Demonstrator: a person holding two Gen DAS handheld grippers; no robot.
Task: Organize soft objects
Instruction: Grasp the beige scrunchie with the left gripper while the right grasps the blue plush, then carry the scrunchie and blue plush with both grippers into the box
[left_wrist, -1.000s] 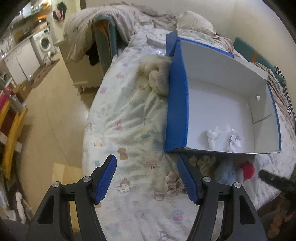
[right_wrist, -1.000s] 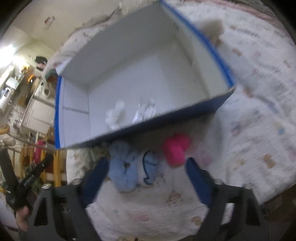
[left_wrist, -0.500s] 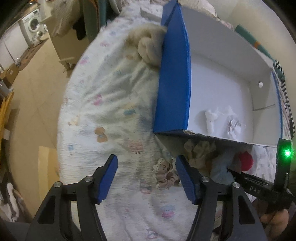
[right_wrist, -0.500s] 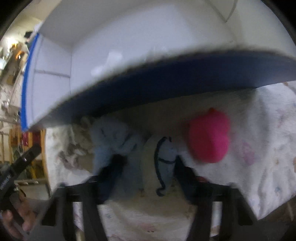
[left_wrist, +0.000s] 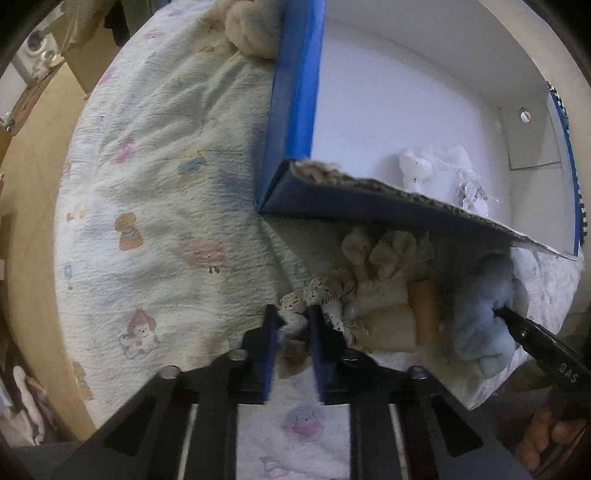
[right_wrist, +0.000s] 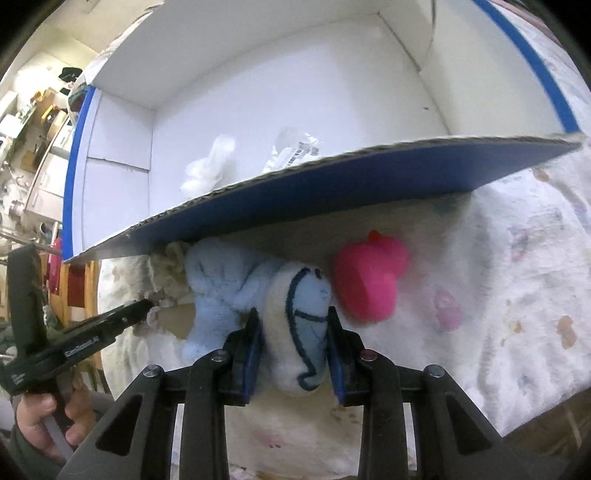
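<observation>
A blue cardboard box with a white inside lies on the bed; two small white soft items lie inside, also seen in the right wrist view. In front of it lie a lace scrunchie, a beige plush, a light blue plush and a pink soft toy. My left gripper is shut on the lace scrunchie. My right gripper is shut on the white and light blue plush.
A printed white quilt covers the bed. A cream fluffy bundle lies beside the box's far left wall. The bed edge and wooden floor are to the left. The left gripper also shows in the right wrist view.
Both grippers moved down to the soft things in front of the box. The left closed on the lace scrunchie; the right closed on the white and blue plush.
</observation>
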